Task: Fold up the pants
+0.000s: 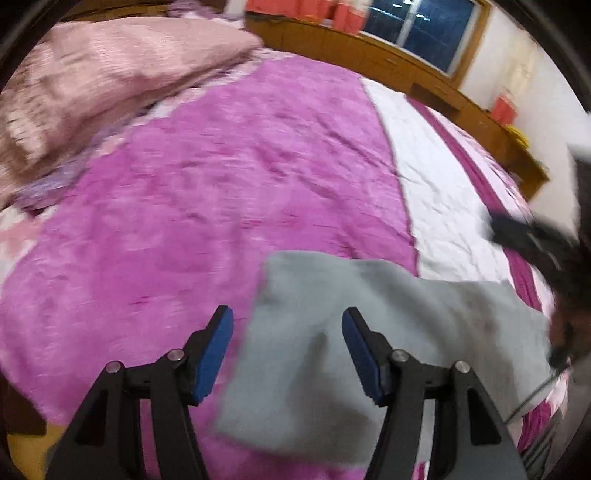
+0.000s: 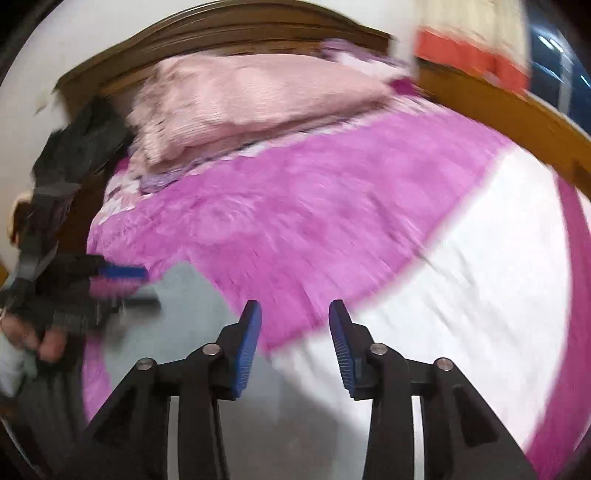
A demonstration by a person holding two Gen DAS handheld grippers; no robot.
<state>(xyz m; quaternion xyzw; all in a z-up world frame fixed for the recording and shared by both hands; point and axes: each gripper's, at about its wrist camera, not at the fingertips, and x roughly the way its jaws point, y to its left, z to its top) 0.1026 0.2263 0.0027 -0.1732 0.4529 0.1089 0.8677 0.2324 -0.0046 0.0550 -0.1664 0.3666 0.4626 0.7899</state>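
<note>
The grey pants [image 1: 369,343] lie folded in a flat rectangle on the magenta bedspread [image 1: 221,184], near the bed's front edge. My left gripper [image 1: 288,325] is open and empty, just above the pants' left edge. My right gripper [image 2: 295,317] is open and empty over the magenta and white bedspread [image 2: 332,221]. The pants show at the lower left of the right wrist view [image 2: 184,306]. The left gripper [image 2: 125,284] appears blurred there, at the pants' left side. The right gripper [image 1: 524,236] appears blurred at the right of the left wrist view.
A pink pillow [image 1: 110,74] lies at the head of the bed. A wooden ledge [image 1: 369,51] with red boxes [image 1: 343,14] runs along the far side under a window. A wooden headboard [image 2: 221,33] stands behind the pillow. Dark clothing [image 2: 74,155] hangs at the left.
</note>
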